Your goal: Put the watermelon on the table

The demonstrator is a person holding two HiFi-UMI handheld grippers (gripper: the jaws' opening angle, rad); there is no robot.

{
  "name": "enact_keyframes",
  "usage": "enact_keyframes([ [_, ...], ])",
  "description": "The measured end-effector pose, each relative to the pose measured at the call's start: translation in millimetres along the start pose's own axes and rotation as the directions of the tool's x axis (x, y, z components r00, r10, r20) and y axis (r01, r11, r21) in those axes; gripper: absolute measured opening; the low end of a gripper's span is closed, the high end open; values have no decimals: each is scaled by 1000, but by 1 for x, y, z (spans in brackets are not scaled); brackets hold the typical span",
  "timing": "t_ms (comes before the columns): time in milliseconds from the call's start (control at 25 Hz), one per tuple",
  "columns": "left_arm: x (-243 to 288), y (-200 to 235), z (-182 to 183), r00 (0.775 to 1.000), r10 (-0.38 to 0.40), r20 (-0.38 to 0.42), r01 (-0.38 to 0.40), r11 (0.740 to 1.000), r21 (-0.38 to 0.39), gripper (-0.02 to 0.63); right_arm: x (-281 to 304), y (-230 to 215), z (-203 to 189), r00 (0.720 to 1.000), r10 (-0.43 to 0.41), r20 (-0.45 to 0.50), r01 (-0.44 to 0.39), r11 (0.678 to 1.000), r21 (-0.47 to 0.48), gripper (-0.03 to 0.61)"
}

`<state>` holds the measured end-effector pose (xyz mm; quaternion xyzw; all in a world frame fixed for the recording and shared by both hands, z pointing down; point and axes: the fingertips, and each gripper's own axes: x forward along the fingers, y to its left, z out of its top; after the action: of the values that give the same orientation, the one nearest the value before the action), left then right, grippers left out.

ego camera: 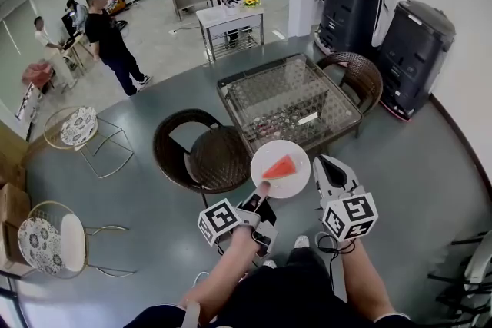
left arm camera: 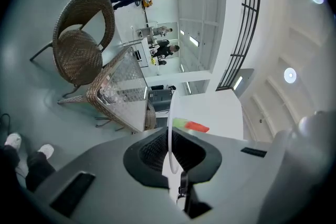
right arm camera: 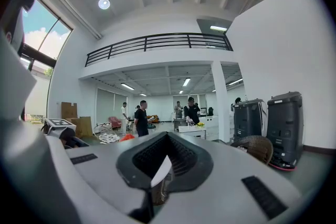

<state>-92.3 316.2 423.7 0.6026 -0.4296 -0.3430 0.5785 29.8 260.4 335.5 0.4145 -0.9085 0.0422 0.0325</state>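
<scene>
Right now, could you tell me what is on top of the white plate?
A single watermelon slice lies on the plate. The left gripper grips the near rim and hides the bit of plate under it.

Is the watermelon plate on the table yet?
Not yet: the left gripper holds the plate by its rim, watermelon aboard, clear of the glass table.

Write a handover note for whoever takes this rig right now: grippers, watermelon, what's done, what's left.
Left gripper: jaws shut on the rim of the white plate, which carries the watermelon slice.
Right gripper: jaws together, empty, beside the plate.
Done: the plate is held in the air by the near edge of the glass-topped table.
Left: set the plate on the tabletop, then release.
</scene>
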Motion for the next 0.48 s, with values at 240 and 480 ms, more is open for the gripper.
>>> enact_keyframes([
  [240, 20, 3, 8, 1000, -5, -11, 5, 1000, -6, 14, 11, -16, -3, 1000, -17, -7, 17, 1000, 3, 3],
  [480, 54, 3, 13, 1000, -13, -12, 13, 1000, -4, 14, 30, -45, -3, 1000, -22, -3, 22, 1000, 9, 3],
])
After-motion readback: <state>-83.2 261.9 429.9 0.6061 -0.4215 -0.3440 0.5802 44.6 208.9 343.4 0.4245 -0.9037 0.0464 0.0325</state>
